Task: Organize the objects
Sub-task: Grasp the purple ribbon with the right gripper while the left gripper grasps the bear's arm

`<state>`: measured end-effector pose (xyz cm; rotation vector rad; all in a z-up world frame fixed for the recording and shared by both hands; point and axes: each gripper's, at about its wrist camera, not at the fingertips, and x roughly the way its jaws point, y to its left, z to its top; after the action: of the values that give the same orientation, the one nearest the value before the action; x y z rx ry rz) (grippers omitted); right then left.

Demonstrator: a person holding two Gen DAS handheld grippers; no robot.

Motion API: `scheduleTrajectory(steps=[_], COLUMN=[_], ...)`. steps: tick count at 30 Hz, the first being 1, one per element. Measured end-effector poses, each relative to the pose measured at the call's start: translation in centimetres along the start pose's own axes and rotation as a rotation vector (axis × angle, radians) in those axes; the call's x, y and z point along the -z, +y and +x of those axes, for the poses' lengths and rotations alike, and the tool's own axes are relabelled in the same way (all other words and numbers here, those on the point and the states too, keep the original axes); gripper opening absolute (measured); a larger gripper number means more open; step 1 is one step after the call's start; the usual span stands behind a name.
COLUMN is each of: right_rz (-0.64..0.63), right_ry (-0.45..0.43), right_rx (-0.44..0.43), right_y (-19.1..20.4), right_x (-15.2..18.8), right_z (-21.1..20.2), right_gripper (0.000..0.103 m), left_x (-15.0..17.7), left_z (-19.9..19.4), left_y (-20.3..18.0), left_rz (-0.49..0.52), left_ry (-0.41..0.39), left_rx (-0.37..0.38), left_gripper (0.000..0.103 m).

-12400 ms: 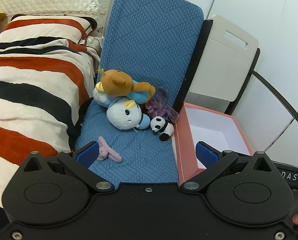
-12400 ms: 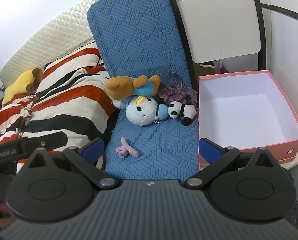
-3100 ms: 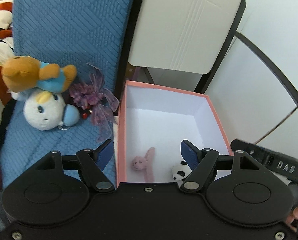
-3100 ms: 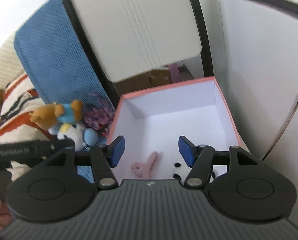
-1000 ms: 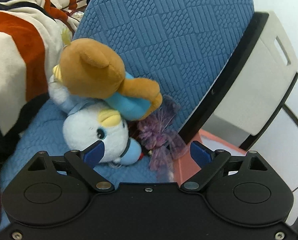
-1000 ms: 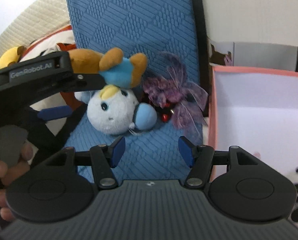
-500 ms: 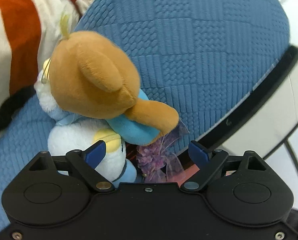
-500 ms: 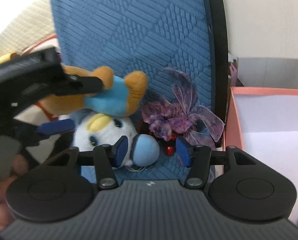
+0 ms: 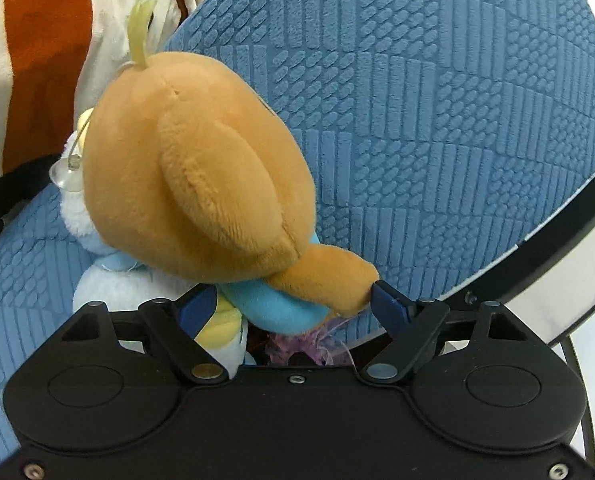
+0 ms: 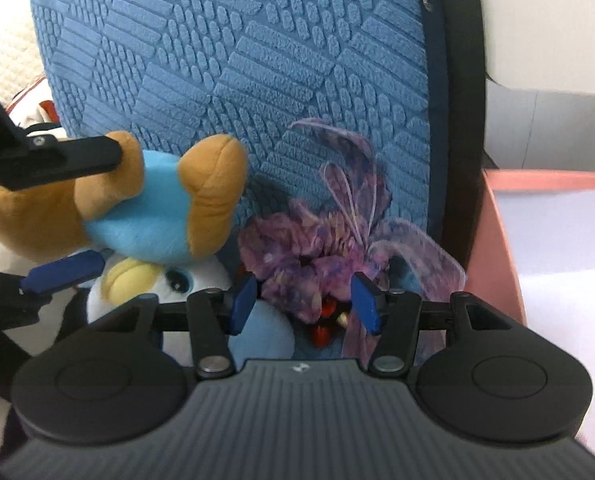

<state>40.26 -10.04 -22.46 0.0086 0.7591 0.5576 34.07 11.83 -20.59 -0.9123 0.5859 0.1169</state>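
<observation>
On the blue chair cushion (image 9: 437, 120), the left gripper (image 9: 293, 300) closes around the brown bear (image 9: 185, 168); the right gripper (image 10: 303, 300), half-open, straddles the purple bow (image 10: 317, 248) without pinching. A shallow arm grip may slip.

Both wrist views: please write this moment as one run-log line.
left hand-held gripper: closing around brown plush bear | right hand-held gripper: open at purple ribbon flower
</observation>
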Motion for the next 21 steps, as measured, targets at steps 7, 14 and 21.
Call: scheduleTrajectory(steps=[7,14,21], right_rz=[0.014,-0.013,-0.031], right_ry=[0.04,0.074,0.074], right_rx=[-0.025,-0.017,-0.015], right_y=[-0.2,-0.5,-0.6], right_x=[-0.6,-0.1,0.3], right_z=[2.3,3.1,2.7], right_gripper=[0.056,0.041,0.026], left_x=[-0.5,-0.1,0.1], left_z=[1.5,3.5,4.7], left_y=[0.2,-1.3,-1.6], left_rz=[-0.061,-0.006,0.002], left_ry=[0.006,-0.007,-0.011], left_rx=[0.025,-0.024,-0.045], left_gripper=[0.082,0.082,0.077])
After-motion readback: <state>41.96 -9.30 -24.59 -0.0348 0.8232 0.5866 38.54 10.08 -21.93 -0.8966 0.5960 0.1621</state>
